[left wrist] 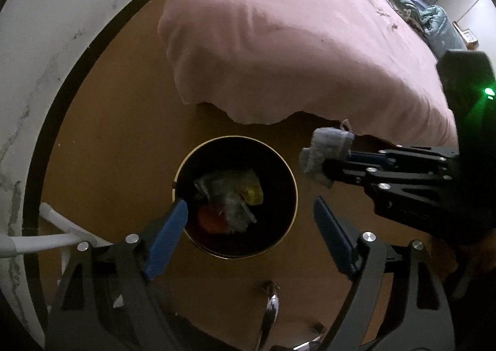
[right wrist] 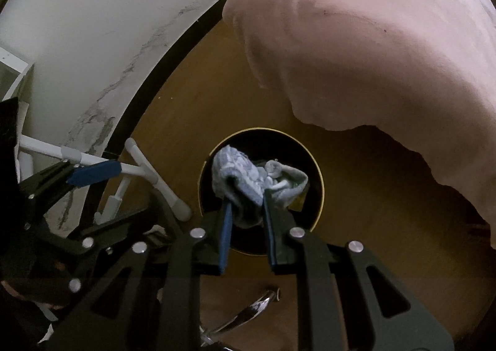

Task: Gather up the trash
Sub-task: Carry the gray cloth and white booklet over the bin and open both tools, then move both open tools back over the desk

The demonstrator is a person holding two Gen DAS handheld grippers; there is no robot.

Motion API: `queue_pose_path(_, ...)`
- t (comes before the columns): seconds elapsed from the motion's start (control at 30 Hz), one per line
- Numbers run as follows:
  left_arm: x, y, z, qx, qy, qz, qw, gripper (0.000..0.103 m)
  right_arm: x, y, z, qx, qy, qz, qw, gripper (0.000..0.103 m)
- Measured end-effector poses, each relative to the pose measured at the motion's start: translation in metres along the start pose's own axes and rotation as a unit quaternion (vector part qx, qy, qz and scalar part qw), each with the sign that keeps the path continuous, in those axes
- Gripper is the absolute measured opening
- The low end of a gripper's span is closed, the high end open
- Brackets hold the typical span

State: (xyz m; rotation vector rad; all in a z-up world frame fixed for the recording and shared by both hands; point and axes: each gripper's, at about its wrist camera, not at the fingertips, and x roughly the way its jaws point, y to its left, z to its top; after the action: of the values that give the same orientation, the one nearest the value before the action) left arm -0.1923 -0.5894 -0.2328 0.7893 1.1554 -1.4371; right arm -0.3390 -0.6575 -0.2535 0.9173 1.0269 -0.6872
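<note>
Over the bin: your right gripper point(right wrist: 246, 211) pinches the grey-blue sock point(right wrist: 248, 179) above the black trash bin point(left wrist: 183, 168).
Left gripper point(left wrist: 251, 217): spread wide, holding nothing.
Risk: let go off-centre and the sock may catch the rim or land on the floor.

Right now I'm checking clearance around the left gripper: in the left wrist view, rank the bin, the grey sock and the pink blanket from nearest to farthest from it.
1. Bin: on the floor, straight below the open left gripper.
2. Grey sock: to the right, clamped in the right gripper, beside the bin's rim.
3. Pink blanket: beyond both, hanging over the bed edge.
</note>
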Motion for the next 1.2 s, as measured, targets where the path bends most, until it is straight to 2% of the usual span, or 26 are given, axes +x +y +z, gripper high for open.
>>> queue_pose_path(0.03, -0.005, -0.001, -0.001, 0.003, -0.005, 0.002, 1.0, 0.083, 0.0, 0.001, 0.001, 0.0, 0.001, 0.0, 1.0, 0.02)
queue_pose_path(0.1, -0.01, -0.003, 0.002, 0.006, -0.011, 0.004, 0.9999, 0.085, -0.003, 0.003, 0.001, 0.001, 0.0, -0.001, 1.0, 0.032)
queue_pose_path(0.13, -0.017, -0.004, 0.002, 0.005, -0.018, 0.003, 0.9998, 0.086, -0.006, 0.004, 0.001, 0.0, -0.003, 0.0, 1.0, 0.046)
queue_pose_path(0.17, -0.024, -0.005, 0.002, 0.003, -0.025, 0.002, 0.9997, 0.089, -0.008, 0.006, 0.001, -0.002, -0.008, 0.0, 1.0, 0.052)
queue_pose_path(0.27, -0.049, -0.01, 0.001, 0.0, -0.046, -0.002, 0.9989, 0.091, -0.021, 0.015, -0.001, -0.01, -0.018, -0.007, 1.0, 0.06)
queue_pose_path(0.4, -0.103, -0.025, -0.006, 0.0, -0.088, -0.012, 0.996, 0.093, -0.054, 0.027, -0.003, -0.014, -0.047, -0.024, 0.999, 0.063)
queue_pose_path(0.57, -0.189, -0.042, -0.021, 0.018, -0.159, -0.024, 0.9869, 0.096, -0.126, 0.059, -0.01, -0.031, -0.11, -0.042, 0.993, 0.071)
queue_pose_path(0.67, -0.245, -0.029, -0.042, -0.003, -0.194, -0.015, 0.9808, 0.096, -0.167, 0.105, -0.013, -0.071, -0.151, -0.035, 0.985, 0.074)
queue_pose_path(0.8, -0.309, 0.025, -0.09, -0.058, -0.234, 0.049, 0.9691, 0.097, -0.186, 0.2, -0.019, -0.153, -0.172, 0.013, 0.973, 0.074)
queue_pose_path(0.9, -0.349, 0.084, -0.143, -0.124, -0.245, 0.13, 0.9527, 0.097, -0.174, 0.291, -0.028, -0.235, -0.158, 0.059, 0.957, 0.074)
queue_pose_path(0.93, -0.363, 0.115, -0.173, -0.161, -0.241, 0.164, 0.9429, 0.097, -0.167, 0.326, -0.033, -0.266, -0.149, 0.073, 0.95, 0.074)
queue_pose_path(1.0, -0.38, 0.151, -0.211, -0.208, -0.231, 0.196, 0.9298, 0.097, -0.151, 0.388, -0.044, -0.318, -0.128, 0.102, 0.934, 0.074)
queue_pose_path(1.03, -0.392, 0.179, -0.244, -0.252, -0.221, 0.222, 0.9157, 0.097, -0.141, 0.422, -0.05, -0.347, -0.116, 0.118, 0.923, 0.074)
queue_pose_path(1.07, -0.4, 0.192, -0.262, -0.273, -0.219, 0.233, 0.9072, 0.097, -0.133, 0.451, -0.057, -0.37, -0.107, 0.13, 0.914, 0.074)
queue_pose_path(1.13, -0.419, 0.225, -0.313, -0.328, -0.213, 0.268, 0.8804, 0.097, -0.112, 0.516, -0.073, -0.419, -0.079, 0.154, 0.892, 0.074)
queue_pose_path(1.2, -0.431, 0.243, -0.345, -0.359, -0.206, 0.292, 0.8625, 0.097, -0.094, 0.569, -0.09, -0.456, -0.051, 0.174, 0.871, 0.074)
